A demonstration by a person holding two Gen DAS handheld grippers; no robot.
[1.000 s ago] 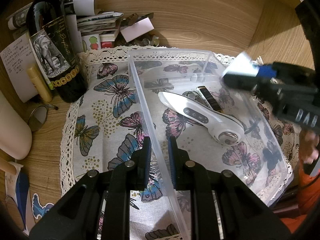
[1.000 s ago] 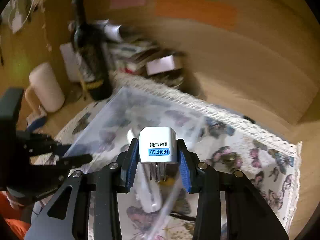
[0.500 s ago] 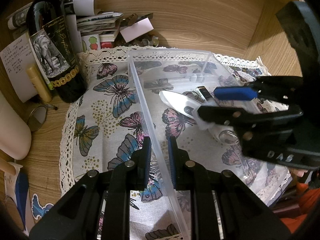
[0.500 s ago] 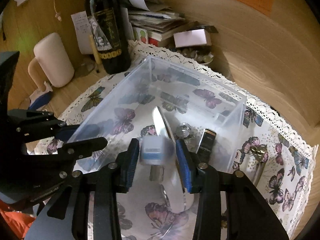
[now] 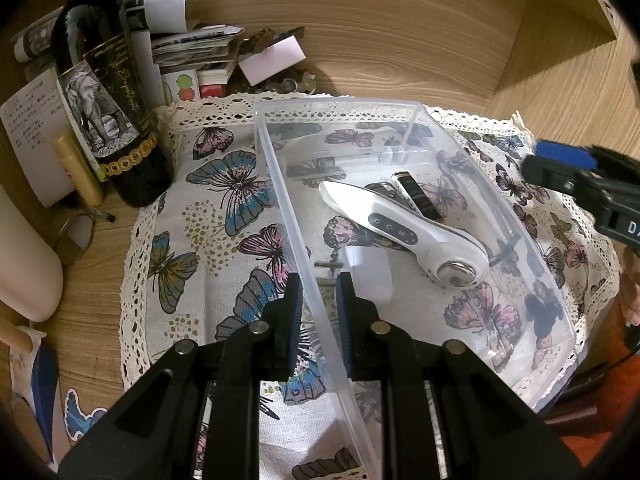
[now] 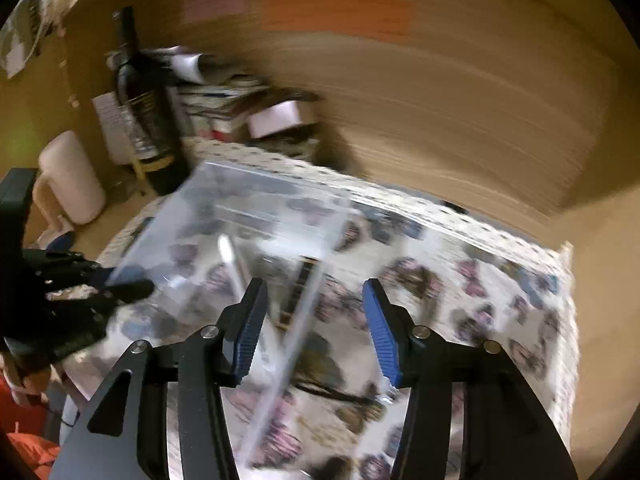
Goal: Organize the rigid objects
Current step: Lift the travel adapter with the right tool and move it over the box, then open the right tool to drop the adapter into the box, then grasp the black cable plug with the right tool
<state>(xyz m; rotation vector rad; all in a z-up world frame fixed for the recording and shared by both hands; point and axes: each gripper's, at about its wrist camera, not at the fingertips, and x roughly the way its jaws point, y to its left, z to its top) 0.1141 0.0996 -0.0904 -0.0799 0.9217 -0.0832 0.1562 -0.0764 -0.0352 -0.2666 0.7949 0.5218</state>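
Note:
A clear plastic bin (image 5: 420,109) stands on a butterfly cloth. My left gripper (image 5: 317,300) is shut on the bin's left wall. Inside lie a white handheld device (image 5: 400,228), a black and gold tube (image 5: 418,196) and the white travel adapter (image 5: 366,270), close behind my left fingers. My right gripper (image 6: 314,320) is open and empty, above the bin's right side; it shows at the right edge of the left wrist view (image 5: 576,172). The right wrist view is blurred; the bin (image 6: 256,208) shows there too.
A dark wine bottle (image 5: 108,120) stands left of the cloth, with a stack of papers and booklets (image 5: 192,52) behind it. A cream cylinder (image 5: 24,264) is at far left. A wooden wall rises behind. The butterfly cloth (image 5: 208,208) covers the wooden table.
My right gripper carried the adapter down into the bin, opened and let it go, then pulled back up and to the right. The left gripper has kept its hold on the bin wall.

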